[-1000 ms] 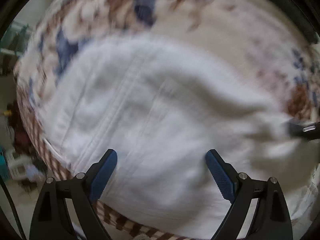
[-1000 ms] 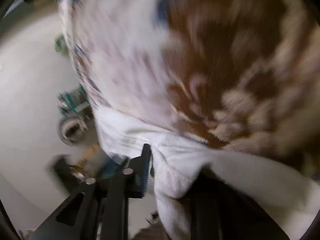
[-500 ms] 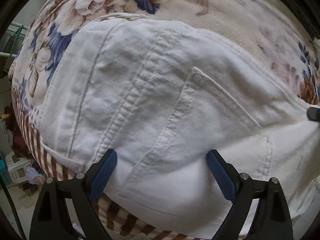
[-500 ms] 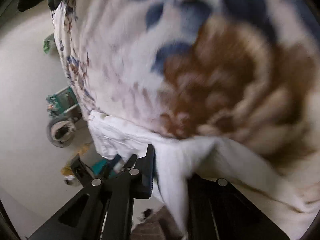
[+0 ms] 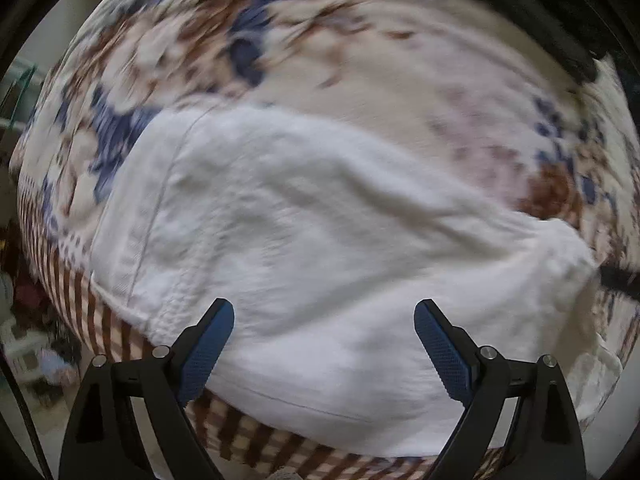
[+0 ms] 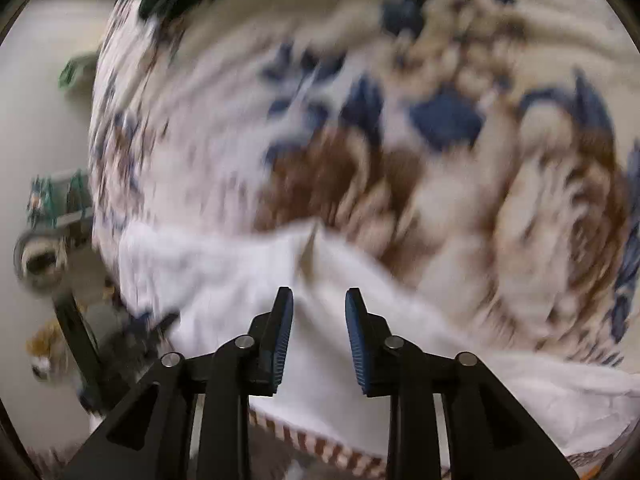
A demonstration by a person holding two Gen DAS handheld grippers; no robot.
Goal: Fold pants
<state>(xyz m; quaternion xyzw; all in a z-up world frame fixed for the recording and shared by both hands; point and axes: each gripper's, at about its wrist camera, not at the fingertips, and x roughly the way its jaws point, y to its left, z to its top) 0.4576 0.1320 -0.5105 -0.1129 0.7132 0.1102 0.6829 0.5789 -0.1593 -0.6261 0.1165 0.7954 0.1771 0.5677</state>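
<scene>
One pair of white pants (image 5: 320,248) lies folded and rumpled on a floral blanket (image 5: 400,80), filling the centre of the left view; seams show at its left edge. Left gripper (image 5: 324,320) spread wide, empty. Right gripper (image 6: 319,300) parted, grasping nothing, above white cloth.

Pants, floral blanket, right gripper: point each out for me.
pants (image 5: 328,240), left wrist view, middle of the white fabric.
floral blanket (image 6: 440,120), right wrist view, blue flower patch.
right gripper (image 6: 319,312), right wrist view, between its fingertips.
</scene>
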